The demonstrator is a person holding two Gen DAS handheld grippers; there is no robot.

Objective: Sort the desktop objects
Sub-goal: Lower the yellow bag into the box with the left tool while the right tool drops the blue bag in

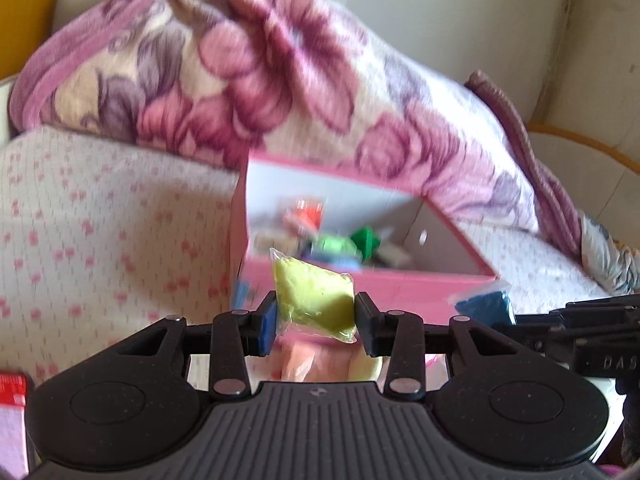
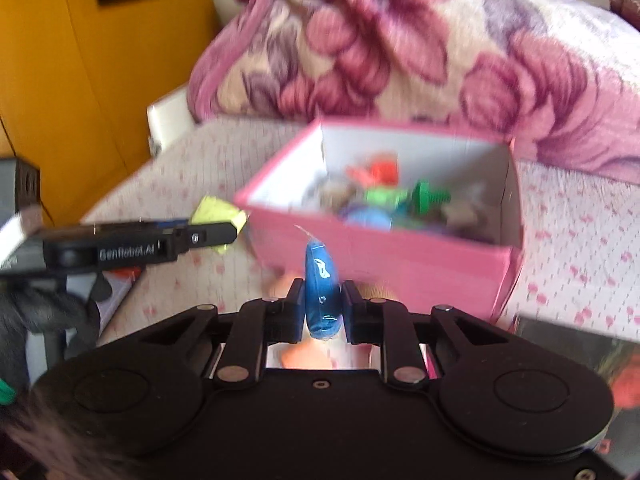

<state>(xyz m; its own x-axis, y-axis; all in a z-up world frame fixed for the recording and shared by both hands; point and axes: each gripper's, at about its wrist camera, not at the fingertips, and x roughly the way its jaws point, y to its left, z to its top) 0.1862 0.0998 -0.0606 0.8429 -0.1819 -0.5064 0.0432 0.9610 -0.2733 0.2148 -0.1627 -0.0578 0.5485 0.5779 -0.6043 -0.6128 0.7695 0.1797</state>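
My left gripper (image 1: 316, 320) is shut on a yellow-green clay packet (image 1: 314, 296), held in front of the near wall of a pink open box (image 1: 360, 280). My right gripper (image 2: 322, 306) is shut on a blue clay packet (image 2: 321, 284), just before the same pink box (image 2: 380, 256). The box holds several small coloured toys, among them a green screw-like piece (image 2: 428, 194) and an orange piece (image 2: 380, 172). The blue packet (image 1: 486, 306) and the right gripper also show at the right of the left wrist view. The left gripper (image 2: 216, 236) with the yellow packet (image 2: 218, 212) shows at the left of the right wrist view.
A pink-flowered blanket (image 1: 260, 60) is heaped behind the box on a dotted white bedspread (image 1: 100, 220). Peach and pale clay packets (image 1: 312, 364) lie under the grippers. A yellow cabinet (image 2: 80, 80) stands at left. A red item (image 1: 12, 388) sits at the lower left.
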